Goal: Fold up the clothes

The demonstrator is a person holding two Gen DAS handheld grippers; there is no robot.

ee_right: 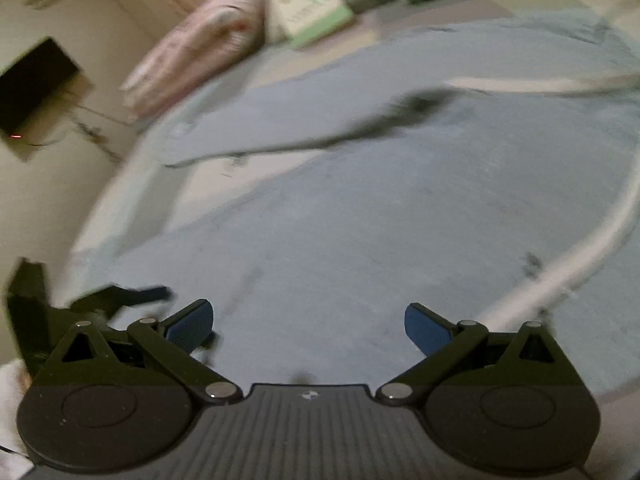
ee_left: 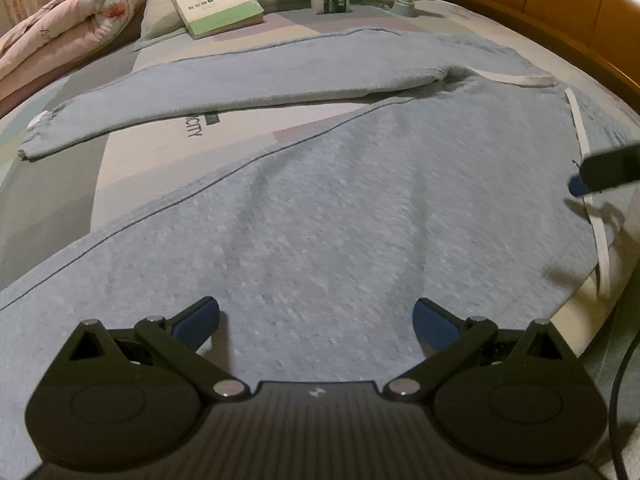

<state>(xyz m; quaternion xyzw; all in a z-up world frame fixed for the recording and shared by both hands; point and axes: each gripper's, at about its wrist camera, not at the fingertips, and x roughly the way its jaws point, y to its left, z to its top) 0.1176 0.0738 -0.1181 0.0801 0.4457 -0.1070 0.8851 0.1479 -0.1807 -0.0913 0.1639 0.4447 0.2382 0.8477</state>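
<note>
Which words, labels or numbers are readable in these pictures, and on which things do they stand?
"CITY": end of a larger print on the bed sheet, upside down; the start is hidden under the grey sweater sleeve.
Book: cover title too small to read.
Small box: print too small to read.
Right wrist view: too blurred, nothing readable.
</note>
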